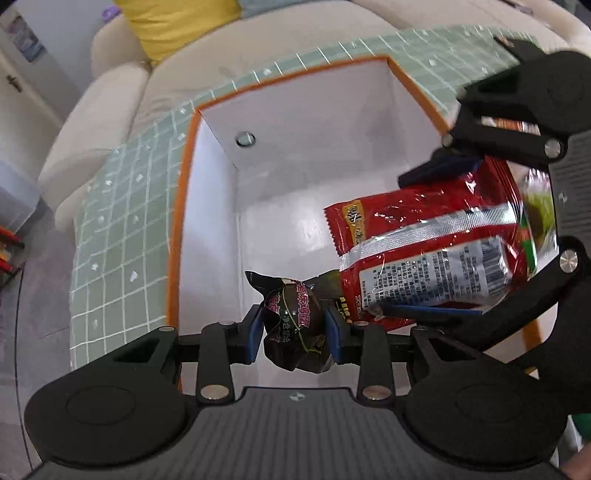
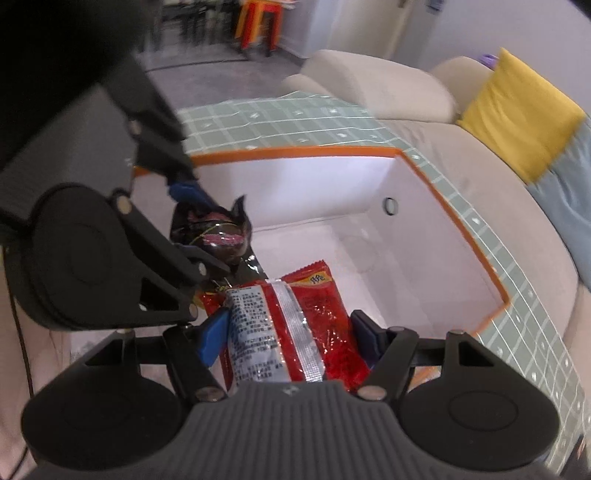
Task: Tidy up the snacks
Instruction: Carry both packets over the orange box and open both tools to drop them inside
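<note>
A white box with an orange rim (image 1: 192, 122) stands open on a green checked cloth; it also shows in the right wrist view (image 2: 424, 173). My left gripper (image 1: 295, 332) is shut on a small dark brown snack packet (image 1: 293, 321) and holds it over the box's near edge. My right gripper (image 2: 290, 332) is shut on a red snack bag (image 2: 295, 325) with a silver seam and holds it above the box interior. The red bag (image 1: 424, 251) and right gripper (image 1: 439, 236) appear at the right of the left wrist view. The dark packet (image 2: 214, 232) and left gripper (image 2: 195, 225) appear left in the right wrist view.
The green checked cloth (image 1: 118, 229) covers the surface around the box. A beige sofa (image 2: 369, 85) with a yellow cushion (image 2: 517, 110) lies behind. A red and orange stool (image 2: 258, 22) stands on the floor farther back. The box floor (image 1: 288, 229) shows white.
</note>
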Action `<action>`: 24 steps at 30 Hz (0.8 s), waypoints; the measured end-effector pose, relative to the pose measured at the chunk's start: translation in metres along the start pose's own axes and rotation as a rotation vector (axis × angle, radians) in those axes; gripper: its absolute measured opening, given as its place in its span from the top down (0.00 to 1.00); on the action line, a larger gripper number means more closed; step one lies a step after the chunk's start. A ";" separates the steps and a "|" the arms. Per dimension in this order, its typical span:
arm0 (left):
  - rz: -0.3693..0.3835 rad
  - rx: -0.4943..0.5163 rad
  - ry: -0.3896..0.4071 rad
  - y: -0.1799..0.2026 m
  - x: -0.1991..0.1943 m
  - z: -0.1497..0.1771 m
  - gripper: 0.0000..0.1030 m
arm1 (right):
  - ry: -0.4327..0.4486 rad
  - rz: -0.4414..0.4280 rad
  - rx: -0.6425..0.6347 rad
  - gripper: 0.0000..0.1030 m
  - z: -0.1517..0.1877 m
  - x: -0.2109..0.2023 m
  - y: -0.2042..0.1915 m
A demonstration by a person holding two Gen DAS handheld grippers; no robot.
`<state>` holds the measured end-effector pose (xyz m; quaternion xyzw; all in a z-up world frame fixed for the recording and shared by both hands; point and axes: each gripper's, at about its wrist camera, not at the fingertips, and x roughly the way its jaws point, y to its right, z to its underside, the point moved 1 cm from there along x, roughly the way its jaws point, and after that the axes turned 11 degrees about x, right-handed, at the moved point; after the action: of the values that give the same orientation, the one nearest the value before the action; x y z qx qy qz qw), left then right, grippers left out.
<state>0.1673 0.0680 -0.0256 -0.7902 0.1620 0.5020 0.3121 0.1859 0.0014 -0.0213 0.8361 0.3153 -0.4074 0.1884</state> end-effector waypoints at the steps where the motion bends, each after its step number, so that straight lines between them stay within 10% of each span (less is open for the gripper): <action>1: 0.007 0.004 -0.012 0.000 0.003 0.001 0.62 | -0.009 -0.003 -0.015 0.34 -0.001 0.004 -0.001; 24: 0.009 -0.020 -0.086 -0.006 0.039 0.001 0.56 | -0.094 0.003 0.003 0.32 0.010 0.043 0.009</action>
<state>0.1871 0.0754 -0.0585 -0.7703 0.1471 0.5384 0.3084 0.2066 0.0057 -0.0612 0.8168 0.3043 -0.4464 0.2024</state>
